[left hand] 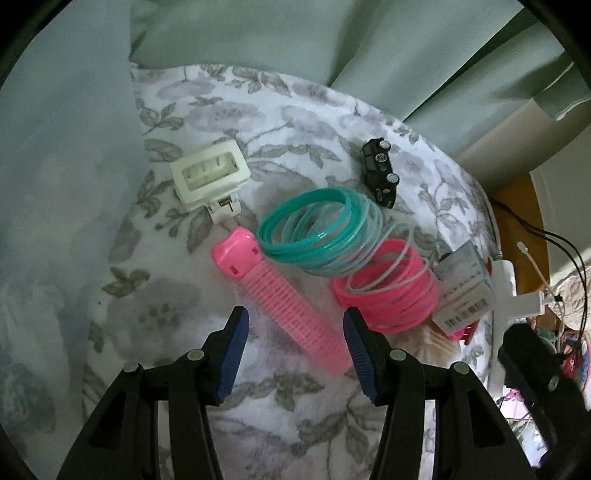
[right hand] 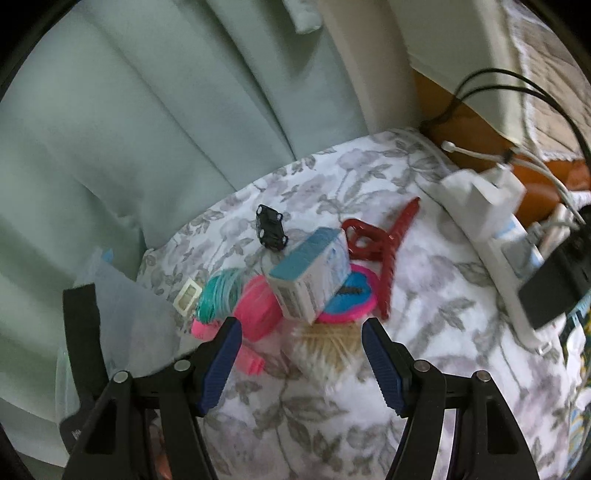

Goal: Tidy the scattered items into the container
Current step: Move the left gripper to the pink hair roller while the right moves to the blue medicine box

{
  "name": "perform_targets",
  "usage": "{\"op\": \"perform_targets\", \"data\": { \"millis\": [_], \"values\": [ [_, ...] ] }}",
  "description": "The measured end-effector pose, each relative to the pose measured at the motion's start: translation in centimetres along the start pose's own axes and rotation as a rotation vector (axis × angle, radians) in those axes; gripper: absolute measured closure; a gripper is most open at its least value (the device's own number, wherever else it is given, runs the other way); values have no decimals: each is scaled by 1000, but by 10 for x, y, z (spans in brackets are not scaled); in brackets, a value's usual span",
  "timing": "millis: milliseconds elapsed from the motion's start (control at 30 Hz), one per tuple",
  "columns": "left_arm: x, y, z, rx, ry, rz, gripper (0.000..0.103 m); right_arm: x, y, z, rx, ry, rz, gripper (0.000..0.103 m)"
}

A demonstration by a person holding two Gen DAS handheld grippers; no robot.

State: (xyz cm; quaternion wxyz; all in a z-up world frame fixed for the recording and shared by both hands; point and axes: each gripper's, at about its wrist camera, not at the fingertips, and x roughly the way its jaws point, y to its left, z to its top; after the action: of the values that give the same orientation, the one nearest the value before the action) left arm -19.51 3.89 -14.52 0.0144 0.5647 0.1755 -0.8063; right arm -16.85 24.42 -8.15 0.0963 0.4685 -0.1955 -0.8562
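Scattered items lie on a floral bedspread [left hand: 295,413]. In the left wrist view: a pink hair roller clip [left hand: 280,299], a teal and pink spring coil [left hand: 343,254], a white claw clip [left hand: 208,177], a black toy car [left hand: 380,173] and a small blue-white box [left hand: 463,288]. My left gripper [left hand: 295,350] is open just above the pink clip's lower end. In the right wrist view the box [right hand: 310,273] rests on a pink and blue lid [right hand: 351,295], beside a red claw clip [right hand: 384,240] and a bundle of toothpicks [right hand: 328,343]. My right gripper [right hand: 299,358] is open over the toothpicks. A translucent container [right hand: 122,317] shows at left.
Green curtains [left hand: 258,33] hang behind the bed. A white power strip [right hand: 498,236] with plugs and cables lies at the bed's right edge, next to an orange wooden surface [right hand: 461,122]. The other gripper [left hand: 535,376] shows at right in the left wrist view.
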Motion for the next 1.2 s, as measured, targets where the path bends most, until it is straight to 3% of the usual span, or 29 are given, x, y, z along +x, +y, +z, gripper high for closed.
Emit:
{"op": "perform_targets", "data": {
  "millis": [233,567,767,1033,1200],
  "values": [
    [11,3,1,5,12,-10,48,29,6,15,19,12,-19,32],
    [11,16,0,-28,31,-81,49,51,-6,19,52,38,-70,32],
    [12,16,1,-44,21,-118,59,51,-14,18,71,29,-74,33],
    [16,16,9,-80,14,-92,66,58,-38,32,25,45,-43,39],
    [12,20,5,-72,2,-103,70,56,-51,34,34,43,-46,51]
  ]
}}
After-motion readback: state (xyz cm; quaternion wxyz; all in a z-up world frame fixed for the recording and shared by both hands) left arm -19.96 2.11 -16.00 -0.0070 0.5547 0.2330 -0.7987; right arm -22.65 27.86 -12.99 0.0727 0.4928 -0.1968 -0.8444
